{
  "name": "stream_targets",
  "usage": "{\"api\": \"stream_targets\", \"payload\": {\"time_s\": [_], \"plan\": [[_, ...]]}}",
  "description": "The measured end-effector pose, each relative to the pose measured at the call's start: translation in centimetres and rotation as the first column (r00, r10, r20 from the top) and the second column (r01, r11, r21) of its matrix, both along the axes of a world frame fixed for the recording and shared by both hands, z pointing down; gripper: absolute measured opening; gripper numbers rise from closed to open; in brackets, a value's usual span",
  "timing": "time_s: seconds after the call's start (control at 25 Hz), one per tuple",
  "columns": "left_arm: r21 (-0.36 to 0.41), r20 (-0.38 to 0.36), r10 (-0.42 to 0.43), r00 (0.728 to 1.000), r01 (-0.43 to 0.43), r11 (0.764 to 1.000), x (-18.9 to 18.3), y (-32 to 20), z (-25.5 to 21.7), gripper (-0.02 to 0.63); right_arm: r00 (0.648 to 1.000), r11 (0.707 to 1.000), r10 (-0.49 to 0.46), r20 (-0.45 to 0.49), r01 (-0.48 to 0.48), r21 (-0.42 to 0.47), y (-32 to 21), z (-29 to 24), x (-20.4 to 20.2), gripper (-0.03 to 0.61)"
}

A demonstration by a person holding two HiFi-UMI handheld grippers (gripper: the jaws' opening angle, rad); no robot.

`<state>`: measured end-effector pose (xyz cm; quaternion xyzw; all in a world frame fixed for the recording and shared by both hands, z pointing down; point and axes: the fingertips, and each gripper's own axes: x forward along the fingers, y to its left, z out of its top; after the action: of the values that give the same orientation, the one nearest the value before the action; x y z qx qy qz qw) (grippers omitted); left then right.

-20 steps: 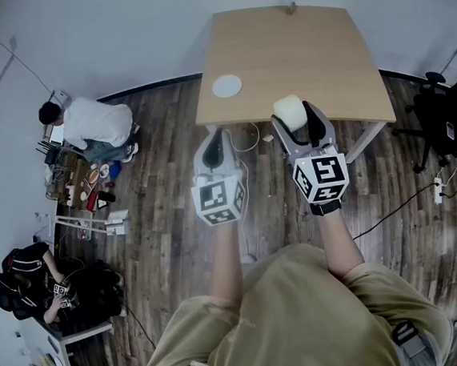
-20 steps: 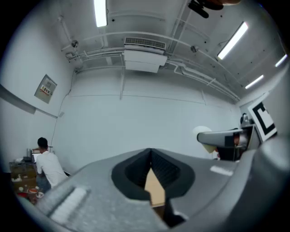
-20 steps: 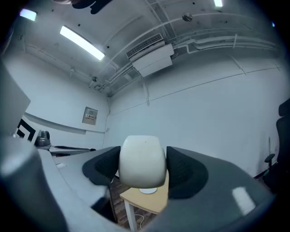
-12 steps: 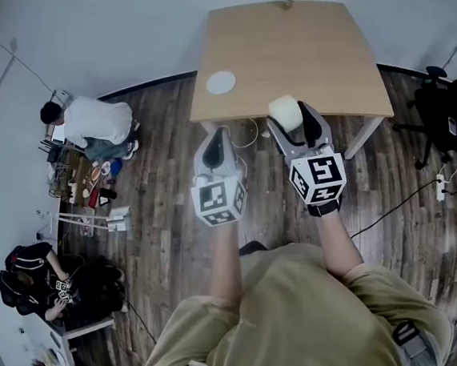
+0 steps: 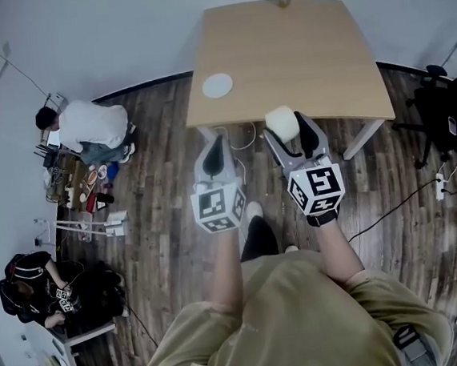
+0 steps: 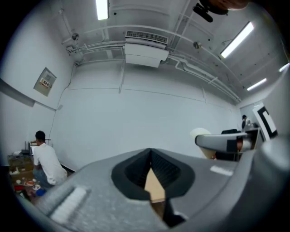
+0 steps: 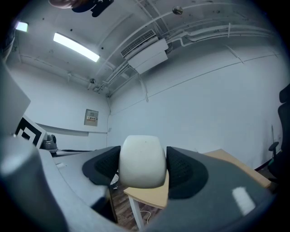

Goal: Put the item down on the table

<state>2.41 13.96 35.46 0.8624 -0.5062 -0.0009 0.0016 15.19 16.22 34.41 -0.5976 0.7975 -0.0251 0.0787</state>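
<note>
A rounded white item (image 5: 281, 120) is clamped between the jaws of my right gripper (image 5: 289, 129), just over the near edge of the light wooden table (image 5: 304, 50). In the right gripper view the white item (image 7: 142, 160) fills the gap between both black pads, with the table (image 7: 149, 195) below and beyond it. My left gripper (image 5: 214, 146) is held beside it, over the floor just short of the table's edge. Its jaws (image 6: 151, 159) meet at the tips with nothing between them, and a sliver of tabletop shows behind.
A white round disc (image 5: 217, 85) lies on the table's left part, and a small object (image 5: 283, 2) sits at its far edge. A black office chair (image 5: 446, 121) stands to the right. One person (image 5: 90, 123) crouches at the left wall by clutter. Cables trail under the table.
The person has stepped closer to the table. Both grippers have moved forward, and the held white item now hangs at the table's near edge.
</note>
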Motion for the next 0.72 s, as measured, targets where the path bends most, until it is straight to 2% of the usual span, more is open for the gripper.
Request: {"api": "stream_targets", "payload": {"time_s": [0.36,0.6,0.72], "plan": [[0.003,-0.014,0.072,0.997,-0.072,0.997,-0.6,-9.6,-0.5,0.002,0.998,0.998,0.061,0.015,-0.061,-0.009,-8.9,-0.3,-0.6,0.321],[-0.036,-0.019,0.082,0.996,-0.083,0.996,-3.3,-16.6,-0.1,0.002,0.998,0.998,0.068,0.017,-0.068,-0.012,-15.8,-0.7,-3.5,0.321],[-0.032,-0.052,0.09,0.995,-0.092,0.995,-5.0,-19.8,-0.5,0.002,0.998,0.998,0.069,-0.004,-0.069,0.0,-19.0,-1.4,-5.5,0.321]]}}
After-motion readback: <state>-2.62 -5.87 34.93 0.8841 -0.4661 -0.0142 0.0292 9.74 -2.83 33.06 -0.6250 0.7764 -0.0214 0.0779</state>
